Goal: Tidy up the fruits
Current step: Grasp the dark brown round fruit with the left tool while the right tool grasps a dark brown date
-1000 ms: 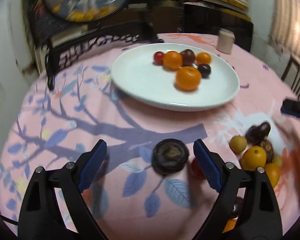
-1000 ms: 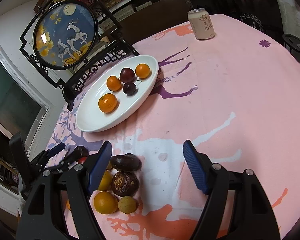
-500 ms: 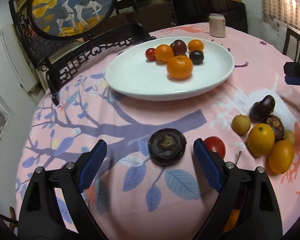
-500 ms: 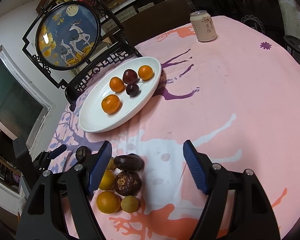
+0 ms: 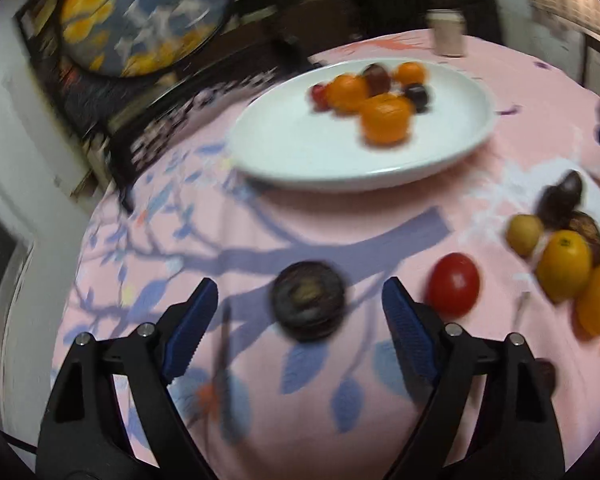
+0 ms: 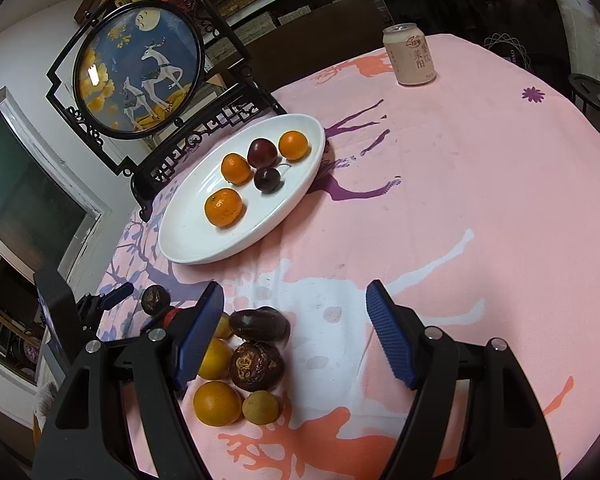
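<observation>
On the table (image 6: 480, 184), the plate (image 6: 204, 248) sits far left holding fruit, a can (image 6: 410, 56) beyond it. Nearer lies a fruit pile (image 6: 244, 364); left of it, perhaps a tomato (image 5: 454, 290) and a flat fruit (image 5: 308, 300).

Left wrist view motion-blurred, right sharp; dim fisheye corners

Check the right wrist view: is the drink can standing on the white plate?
No, the can stands on the pink tablecloth, apart from the plate.

Both wrist cameras look obliquely down, sharing the white plate (image 5: 284, 168) (image 6: 188, 252).
</observation>
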A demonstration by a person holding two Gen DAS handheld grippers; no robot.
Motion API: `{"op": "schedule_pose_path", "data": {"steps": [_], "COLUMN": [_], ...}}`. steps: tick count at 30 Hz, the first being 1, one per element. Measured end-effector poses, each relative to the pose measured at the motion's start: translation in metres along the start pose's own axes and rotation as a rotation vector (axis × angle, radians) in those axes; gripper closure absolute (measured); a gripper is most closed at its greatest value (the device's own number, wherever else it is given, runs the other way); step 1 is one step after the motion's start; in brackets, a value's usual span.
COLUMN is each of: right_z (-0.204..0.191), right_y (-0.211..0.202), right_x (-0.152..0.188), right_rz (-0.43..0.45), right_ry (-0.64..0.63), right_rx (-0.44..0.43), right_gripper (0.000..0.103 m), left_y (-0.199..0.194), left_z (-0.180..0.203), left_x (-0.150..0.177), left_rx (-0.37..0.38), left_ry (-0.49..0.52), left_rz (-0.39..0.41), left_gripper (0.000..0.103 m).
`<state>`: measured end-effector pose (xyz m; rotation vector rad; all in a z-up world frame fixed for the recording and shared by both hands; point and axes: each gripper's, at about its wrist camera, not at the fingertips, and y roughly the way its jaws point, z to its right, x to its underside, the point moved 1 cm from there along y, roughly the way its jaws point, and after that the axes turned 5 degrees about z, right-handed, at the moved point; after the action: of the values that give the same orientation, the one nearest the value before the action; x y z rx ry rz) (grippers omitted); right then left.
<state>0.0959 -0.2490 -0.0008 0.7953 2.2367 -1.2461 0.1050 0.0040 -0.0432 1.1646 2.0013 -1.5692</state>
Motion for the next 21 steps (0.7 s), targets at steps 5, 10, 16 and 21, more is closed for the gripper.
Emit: {"op": "schedule_pose_path", "data": {"steps": [5,10,16,21], "right_z": [-0.001,-0.006,-0.019,-0.023], "right_y": [0.002,0.003,0.015,0.030], "right_x": [0.001,0.003,0.012,0.019], "right_rz": [-0.007,-0.015,-0.076,-0.123], "right_ry": [-0.015,-0.043,-0.082,-0.095], "right_rx": [0.006,0.001,-0.059,-0.061], "right_gripper": [0.029,0.029,0.030,0.037], "left_y": [0.006,0.009,0.011,0.014], "left_z": [-0.015,-0.019,-0.025,-0.024], "left_x": [-0.002,-0.001,0.000,0.000], "left_rx": [0.036,0.071,0.101,0.106], "left_ry": [-0.092,-0.151,-0.229,-0.229], "left_rz": [-0.023,-0.039,-0.046,-0.062], "left_gripper": [0.050,0.062,0.063,0.062]}}
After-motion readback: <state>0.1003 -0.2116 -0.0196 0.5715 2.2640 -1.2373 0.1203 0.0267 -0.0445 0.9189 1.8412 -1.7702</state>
